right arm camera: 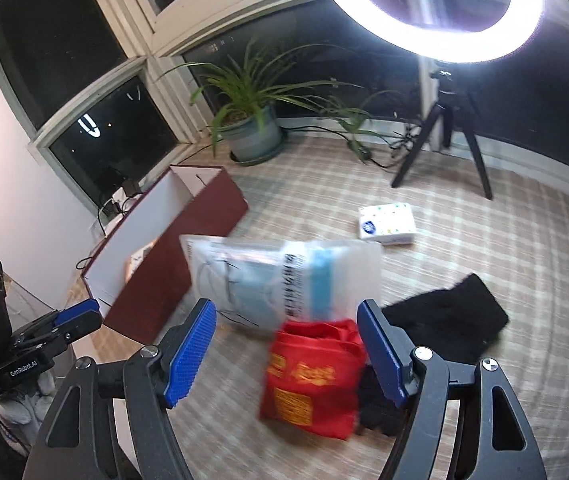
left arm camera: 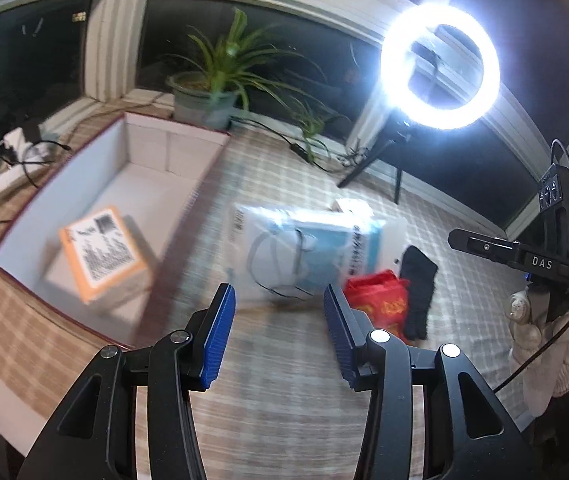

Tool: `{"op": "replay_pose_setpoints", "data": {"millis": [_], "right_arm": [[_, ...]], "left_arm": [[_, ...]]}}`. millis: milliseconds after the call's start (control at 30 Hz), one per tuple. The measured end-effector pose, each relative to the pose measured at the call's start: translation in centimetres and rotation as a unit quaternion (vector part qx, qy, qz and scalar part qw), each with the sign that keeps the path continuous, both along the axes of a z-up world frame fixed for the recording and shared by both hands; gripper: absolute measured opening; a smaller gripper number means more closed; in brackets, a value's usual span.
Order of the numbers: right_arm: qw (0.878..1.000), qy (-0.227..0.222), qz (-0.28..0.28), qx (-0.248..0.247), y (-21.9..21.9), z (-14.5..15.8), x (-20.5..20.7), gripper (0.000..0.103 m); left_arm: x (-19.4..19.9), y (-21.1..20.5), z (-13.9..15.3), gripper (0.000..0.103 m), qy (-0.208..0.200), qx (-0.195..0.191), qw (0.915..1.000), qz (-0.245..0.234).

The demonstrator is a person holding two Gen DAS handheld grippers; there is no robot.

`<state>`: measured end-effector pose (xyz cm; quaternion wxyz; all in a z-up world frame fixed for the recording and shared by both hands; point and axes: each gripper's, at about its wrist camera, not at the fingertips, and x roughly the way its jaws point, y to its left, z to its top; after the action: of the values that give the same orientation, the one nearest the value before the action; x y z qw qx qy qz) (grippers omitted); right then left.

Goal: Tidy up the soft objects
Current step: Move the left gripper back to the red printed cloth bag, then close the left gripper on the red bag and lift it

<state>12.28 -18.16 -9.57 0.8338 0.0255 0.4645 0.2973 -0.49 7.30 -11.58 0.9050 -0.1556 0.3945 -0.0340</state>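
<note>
Closest in, the right gripper (right arm camera: 286, 346): blue ribbed pads apart, nothing between them, hanging over the plaid cloth-covered tabletop (right arm camera: 484, 240). Directly below and just ahead lies the red fabric bag w/ gold print (right arm camera: 312, 376), crumpled, long axis running roughly away from the gripper, so the jaws straddle its width. Touching its right side is a black knit glove or sock (right arm camera: 444, 324), partly tucked under the right finger in view. Behind the red bag, touching it, is a clear plastic pack of pale-blue face masks (right arm camera: 284, 276), lying flat, long side across. Further back, well apart, is a small white tissue pack w/ coloured dots (right arm camera: 386, 224).

Left gripper (left arm camera: 278, 330) is also apart and empty, aimed at the near edge of the mask pack; the red bag sits off to its right. So the right hand looks nearer the red bag, the left nearer the masks and the box.

Container: dark-red open cardboard box w/ white lining (left arm camera: 56, 184), left of the pile. Inside is one orange-and-white printed packet (left arm camera: 102, 252); rest of the floor is bare. I reckon the soft items go in there.
</note>
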Motion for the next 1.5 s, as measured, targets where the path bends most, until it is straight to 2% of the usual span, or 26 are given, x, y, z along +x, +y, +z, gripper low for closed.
{"op": "replay_pose_setpoints", "data": {"millis": [33,100,467,767,867,1167,1500], "right_arm": [[1.000,0.002,0.000,-0.001,-0.6,-0.4,0.0,0.069],[1.000,0.007,0.000,-0.006,-1.4,-1.0,0.1,0.069],[0.998,0.067,0.019,-0.010,-4.0,-5.7,1.0,0.069],[0.994,0.094,0.058,-0.005,-3.7,-7.9,1.5,0.069],[0.992,0.108,0.069,0.000,-3.4,-8.6,1.7,0.069],[0.984,0.156,0.086,0.014,-2.4,-11.0,2.4,0.065],[0.977,0.186,0.100,0.020,-1.3,-12.5,3.0,0.060]], "left_arm": [[0.1,-0.5,-0.3,0.061,0.003,-0.002,1.0000,-0.003],[0.3,-1.7,-0.9,0.065,0.007,-0.011,0.9999,-0.009],[2.8,-6.8,-5.5,0.065,0.059,-0.056,0.9953,-0.054],[4.6,-9.4,-8.4,0.066,0.095,-0.083,0.9884,-0.085],[5.0,-9.9,-9.2,0.066,0.105,-0.095,0.9857,-0.091],[6.2,-11.0,-10.6,0.065,0.124,-0.096,0.9816,-0.109],[7.0,-10.9,-12.2,0.065,0.139,-0.108,0.9777,-0.115]]}}
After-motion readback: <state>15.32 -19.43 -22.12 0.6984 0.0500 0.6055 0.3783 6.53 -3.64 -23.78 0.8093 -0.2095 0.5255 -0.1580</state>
